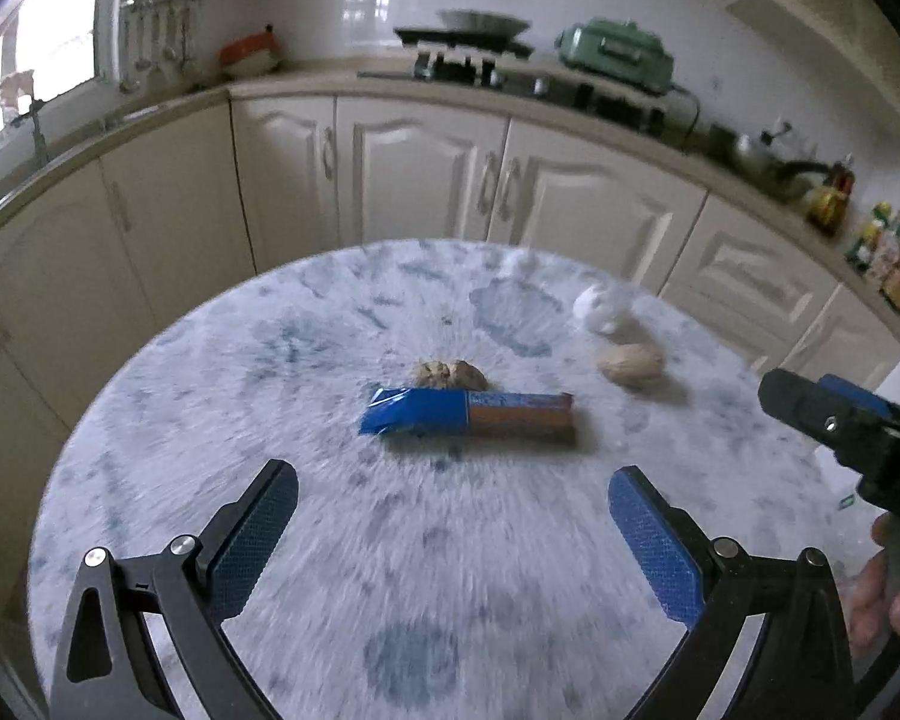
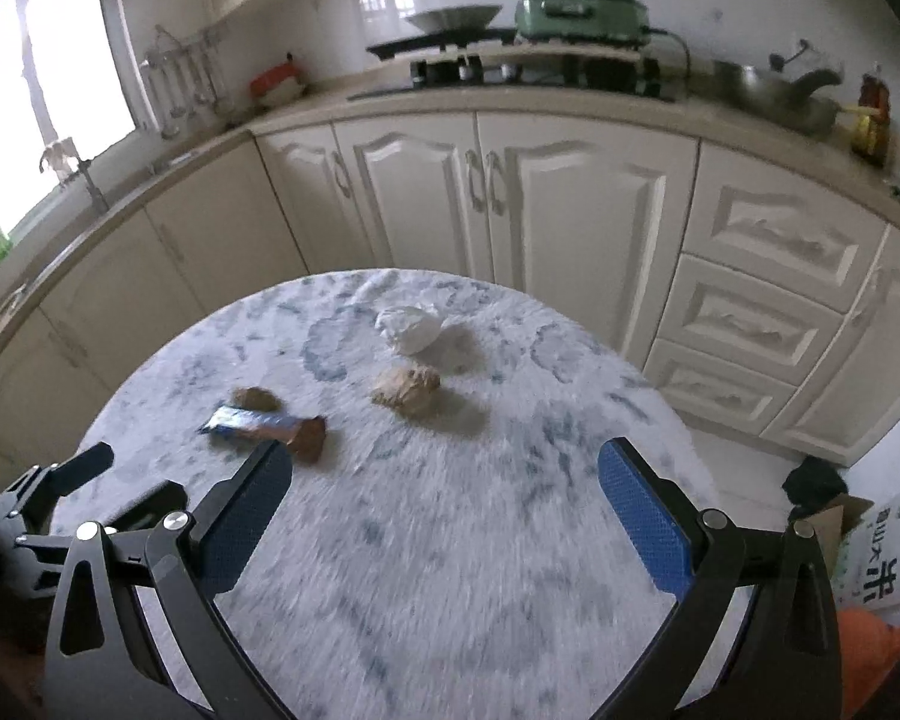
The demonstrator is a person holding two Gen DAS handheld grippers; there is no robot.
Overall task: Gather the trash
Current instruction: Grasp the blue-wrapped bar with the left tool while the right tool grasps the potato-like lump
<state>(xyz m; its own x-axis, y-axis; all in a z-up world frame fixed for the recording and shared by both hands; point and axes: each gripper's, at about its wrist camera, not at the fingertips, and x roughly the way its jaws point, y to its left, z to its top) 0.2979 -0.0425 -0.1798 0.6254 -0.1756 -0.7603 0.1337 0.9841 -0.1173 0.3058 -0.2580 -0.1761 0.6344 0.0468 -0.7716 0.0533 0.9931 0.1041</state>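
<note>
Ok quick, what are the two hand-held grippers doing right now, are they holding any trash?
Left hand-held gripper: open, holding nothing, above the table.
Right hand-held gripper: open, holding nothing too.

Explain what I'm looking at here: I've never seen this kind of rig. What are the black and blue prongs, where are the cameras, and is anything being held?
There is no robot. A person carries a hand-held gripper in each hand, each with a fisheye camera looking along its two blue-padded fingers. One picture comes from the left hand-held gripper, the other from the right hand-held gripper; each also glimpses the other at its edge. Both are open and hold nothing.

Ahead is a round table with a mottled blue-white cover in a kitchen. The trash on it: a blue and brown snack wrapper, a brownish crumpled lump just behind it, a tan lump to the right, and a crumpled white wad farther back. Blur prevents saying more about what the lumps are.
</note>
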